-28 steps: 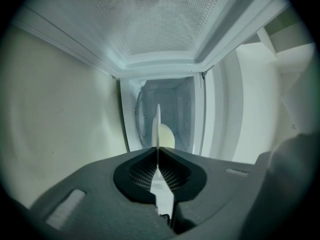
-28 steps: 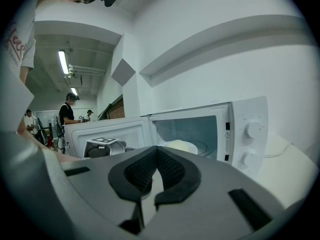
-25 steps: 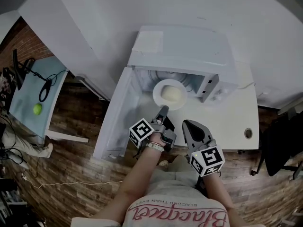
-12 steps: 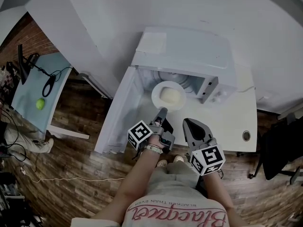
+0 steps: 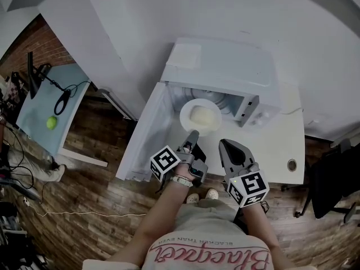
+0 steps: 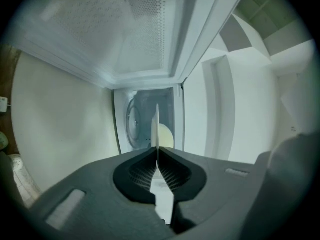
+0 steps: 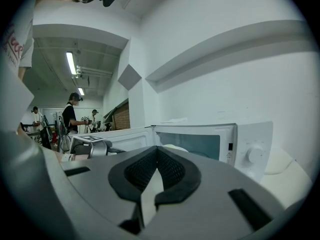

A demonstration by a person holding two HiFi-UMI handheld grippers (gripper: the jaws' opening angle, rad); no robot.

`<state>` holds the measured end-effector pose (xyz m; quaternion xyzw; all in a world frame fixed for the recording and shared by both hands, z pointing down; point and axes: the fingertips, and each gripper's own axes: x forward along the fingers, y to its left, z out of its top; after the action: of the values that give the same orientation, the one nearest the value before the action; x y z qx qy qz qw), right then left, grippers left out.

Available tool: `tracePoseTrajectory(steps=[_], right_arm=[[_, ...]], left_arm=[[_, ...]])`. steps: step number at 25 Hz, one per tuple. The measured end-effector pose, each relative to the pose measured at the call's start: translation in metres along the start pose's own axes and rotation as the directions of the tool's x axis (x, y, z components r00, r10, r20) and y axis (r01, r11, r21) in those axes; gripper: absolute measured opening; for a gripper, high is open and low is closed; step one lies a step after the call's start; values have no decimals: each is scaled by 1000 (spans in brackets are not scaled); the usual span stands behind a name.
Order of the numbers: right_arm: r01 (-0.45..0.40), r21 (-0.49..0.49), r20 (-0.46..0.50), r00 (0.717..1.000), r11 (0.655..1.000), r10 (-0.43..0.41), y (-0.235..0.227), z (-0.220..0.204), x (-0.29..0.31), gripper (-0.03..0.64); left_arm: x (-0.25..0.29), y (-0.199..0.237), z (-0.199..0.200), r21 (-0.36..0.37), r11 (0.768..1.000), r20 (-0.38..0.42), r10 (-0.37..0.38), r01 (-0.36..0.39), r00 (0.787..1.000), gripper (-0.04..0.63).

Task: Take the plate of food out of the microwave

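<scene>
The white microwave [image 5: 225, 72] stands open, its door [image 5: 149, 136] swung out to the left. A white plate [image 5: 198, 127] with pale food [image 5: 203, 116] sits at the cavity mouth, partly over the sill. My left gripper [image 5: 193, 135] is shut on the plate's near rim. In the left gripper view the plate [image 6: 155, 126] shows edge-on, clamped between the jaws of my left gripper [image 6: 157, 151], with the food [image 6: 166, 136] behind. My right gripper [image 5: 226, 146] hovers just right of it, shut and empty. In the right gripper view its [image 7: 157, 149] jaws meet with nothing between them.
The microwave sits on a white table [image 5: 281, 145] with a round hole [image 5: 291, 165] near its front right. The control panel with its dial [image 7: 255, 155] is on the right side. A small table with a green ball [image 5: 52, 122] stands far left. People stand in the background.
The head view has drifted a little. My left gripper keeps its hold on the plate rim in nearly the same spot; the right gripper has barely moved.
</scene>
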<state>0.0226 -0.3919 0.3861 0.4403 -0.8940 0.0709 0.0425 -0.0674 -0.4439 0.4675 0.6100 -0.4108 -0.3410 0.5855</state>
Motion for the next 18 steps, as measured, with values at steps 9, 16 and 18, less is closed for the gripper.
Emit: tracePoseTrajectory(steps=[9,16,18], right_arm=[[-5,-17,28,1000,1000,5,-1,15,0,11],[3,-34,69,998,999,-1,-5,30,-3,11],[8,-40,80,997,999,-4,-6,34,-5,11]], left_arm=[[-15,-35,-8,20,1000,-12,-22,22,1000,14],[-15,-53,-12,24,999,-31,-32,33,999,14],[-16,-57,-13,26,999,-32,-37,38,999,14]])
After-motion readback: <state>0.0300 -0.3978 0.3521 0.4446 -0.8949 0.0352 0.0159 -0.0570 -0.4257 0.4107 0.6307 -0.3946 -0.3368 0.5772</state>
